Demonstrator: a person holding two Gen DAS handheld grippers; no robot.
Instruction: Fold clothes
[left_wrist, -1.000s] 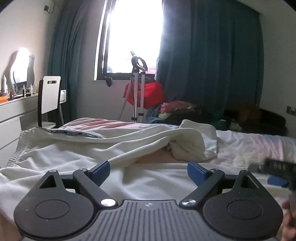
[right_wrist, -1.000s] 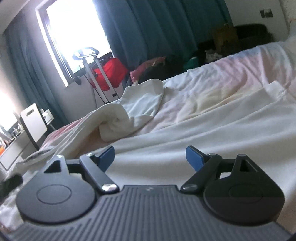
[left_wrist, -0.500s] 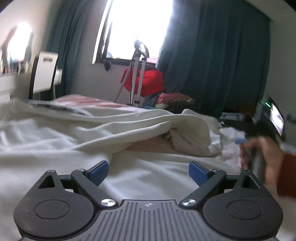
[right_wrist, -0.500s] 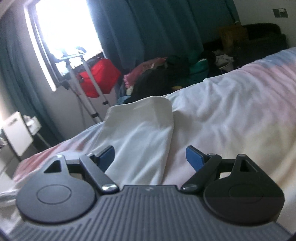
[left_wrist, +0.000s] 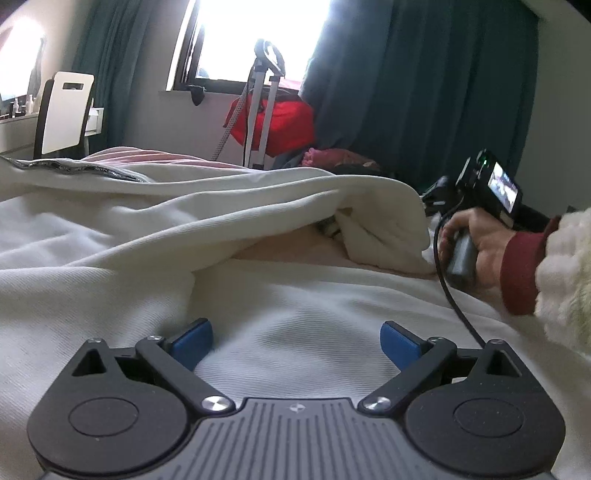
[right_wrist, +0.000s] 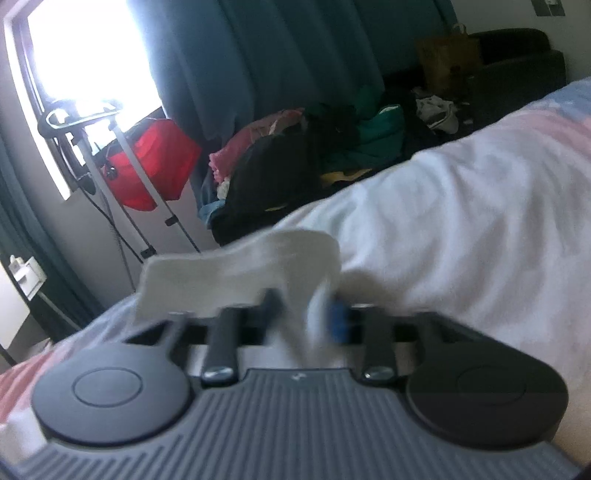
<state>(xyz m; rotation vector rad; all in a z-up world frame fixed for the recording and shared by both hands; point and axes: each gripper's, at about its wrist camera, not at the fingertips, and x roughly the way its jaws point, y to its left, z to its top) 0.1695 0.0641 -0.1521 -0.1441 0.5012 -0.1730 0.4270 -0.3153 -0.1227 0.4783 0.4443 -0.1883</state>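
Barely started, I'd say: the cream garment (left_wrist: 229, 206) lies spread and rumpled across the bed (right_wrist: 480, 206), with no clean fold showing, so most of the folding is left. My right tool (right_wrist: 306, 314) has its blue pads drawn close together with a flap of the garment's far end between them; the picture is blurred, but I judge the cloth pinched. That flap sits near the bed's far edge. My left tool (left_wrist: 295, 341) hovers low over the near part of the garment with its jaws wide apart and nothing in them. In the left view my right hand (left_wrist: 476, 251) grips its handle beside the bunched cloth, its cable (left_wrist: 454, 295) trailing over the fabric, which could snag. Beyond the far edge stand a red bag (left_wrist: 284, 122), a metal stand (left_wrist: 262, 96), a heap of clothes (right_wrist: 303, 155) and a white chair (left_wrist: 64, 110); none blocks me.
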